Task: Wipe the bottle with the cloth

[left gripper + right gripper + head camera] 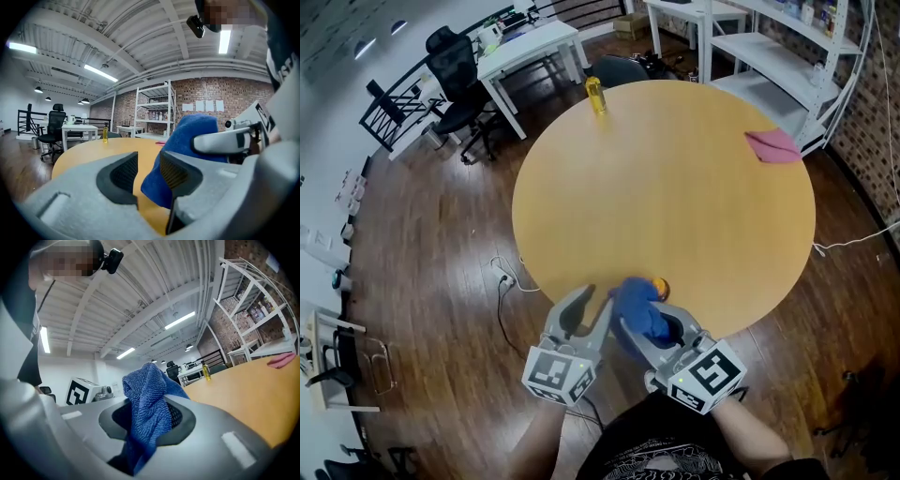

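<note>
The right tool (151, 422) is clenched on a blue cloth (146, 394): a fold stands up out of the jaws and the rest hangs down between them. It hangs over the near edge of the round wooden table (675, 197). The left tool (148, 174) is just beside it at the same edge. Its jaws stand apart with nothing between them, and bare tabletop shows through the gap. The blue cloth bulges past the outside of the left tool's right-hand jaw.

The bottle (596, 95), yellow and upright, stands at the far edge of the table, well apart from both tools. A pink cloth (773, 145) lies crumpled at the far right edge. A small orange object (660, 285) sits near the near edge, just beyond the blue cloth and partly hidden by it.
</note>
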